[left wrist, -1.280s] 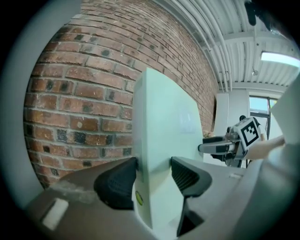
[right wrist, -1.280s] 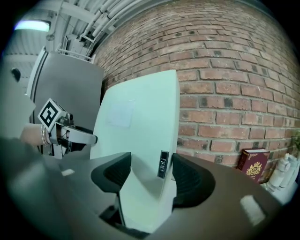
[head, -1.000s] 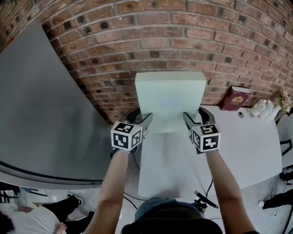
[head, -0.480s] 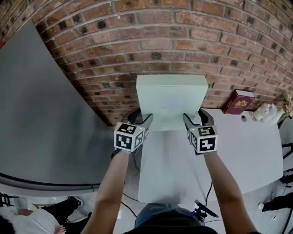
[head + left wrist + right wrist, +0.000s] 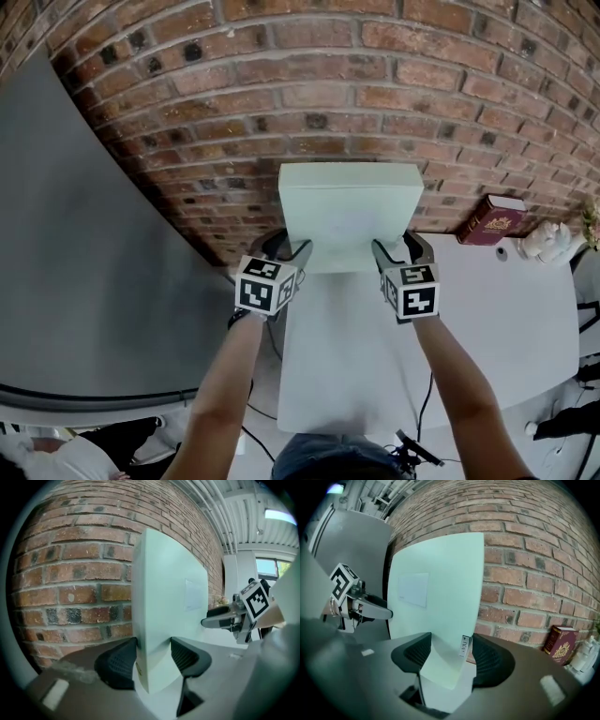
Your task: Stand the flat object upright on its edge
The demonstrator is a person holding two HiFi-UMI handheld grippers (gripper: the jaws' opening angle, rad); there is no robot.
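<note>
A flat pale-green box stands nearly upright on its long edge at the back of the white table, close to the brick wall. My left gripper grips its lower left corner and my right gripper its lower right corner. In the left gripper view the two pads of the left gripper press on the box, front and back. In the right gripper view the right gripper holds the box the same way, beside a small label on its edge.
The brick wall rises right behind the box. A red book leans against the wall at the right, with a small white object past it. A grey panel fills the left. The table's left edge runs beside my left gripper.
The box has tipped slightly more upright towards the wall. Both grippers kept their hold on its lower corners and moved a little closer to the wall.
</note>
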